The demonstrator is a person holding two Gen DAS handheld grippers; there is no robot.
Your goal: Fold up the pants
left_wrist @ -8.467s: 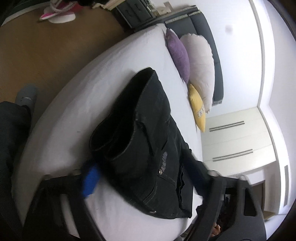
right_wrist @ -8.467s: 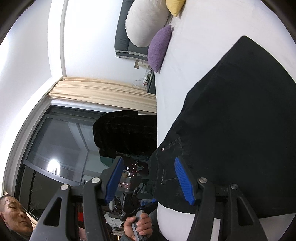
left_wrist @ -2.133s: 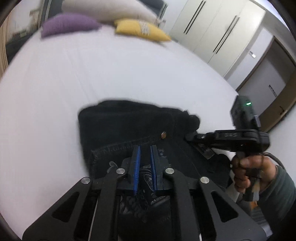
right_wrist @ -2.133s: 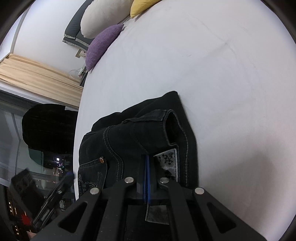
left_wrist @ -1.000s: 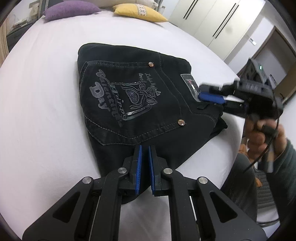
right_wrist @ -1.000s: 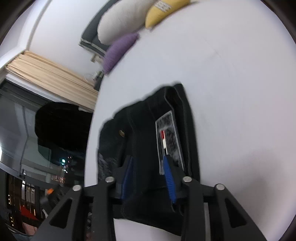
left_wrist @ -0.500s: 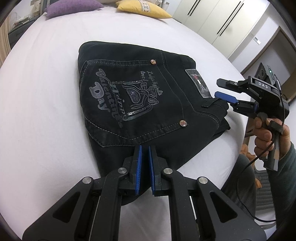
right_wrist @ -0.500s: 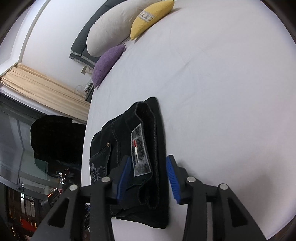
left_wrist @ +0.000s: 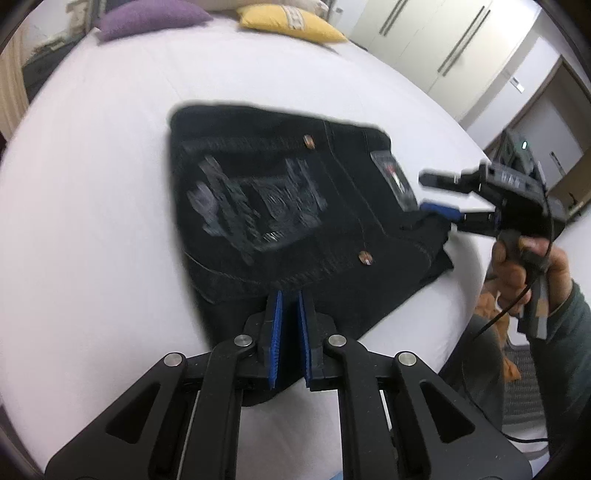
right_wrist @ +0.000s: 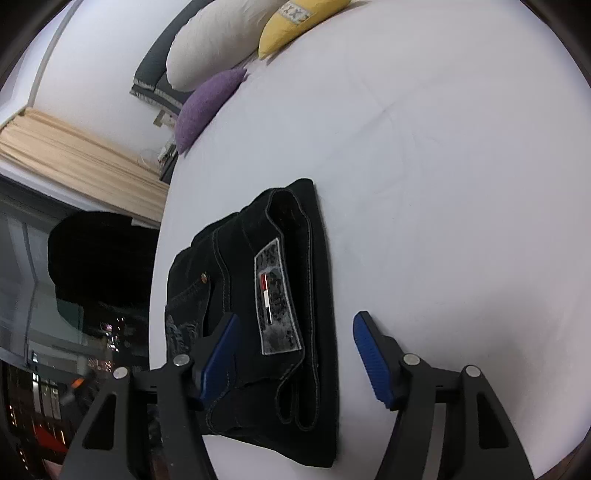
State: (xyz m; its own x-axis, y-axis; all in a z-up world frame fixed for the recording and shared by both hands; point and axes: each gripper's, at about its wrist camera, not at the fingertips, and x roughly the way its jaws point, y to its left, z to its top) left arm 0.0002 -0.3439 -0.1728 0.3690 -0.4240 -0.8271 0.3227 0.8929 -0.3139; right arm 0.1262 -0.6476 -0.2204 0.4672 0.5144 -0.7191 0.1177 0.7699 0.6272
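Observation:
Black folded pants (left_wrist: 277, 206) lie flat on the white bed (left_wrist: 92, 221), back pocket print up. My left gripper (left_wrist: 288, 332) hangs shut over their near edge; I cannot tell whether cloth is pinched. In the right wrist view the pants (right_wrist: 317, 258) show their waistband and grey label (right_wrist: 275, 295). My right gripper (right_wrist: 295, 343) is open, its jaws still opening, and the waistband lies below the gap without touching the pads. From the left wrist view the right gripper (left_wrist: 430, 194) sits at the pants' right end, held by a person's hand (left_wrist: 517, 266).
Purple (left_wrist: 147, 18) and yellow (left_wrist: 291, 26) pillows lie at the bed's far end, with a white pillow (right_wrist: 221, 48) beside them. Wardrobe doors (left_wrist: 443, 44) stand behind. The bed's edge runs just right of the pants. A curtain (right_wrist: 74, 155) and dark window are at the left.
The right gripper's jaws have spread wider and drawn back a little from the waistband. The pants lie still. The left gripper stays shut in the same place.

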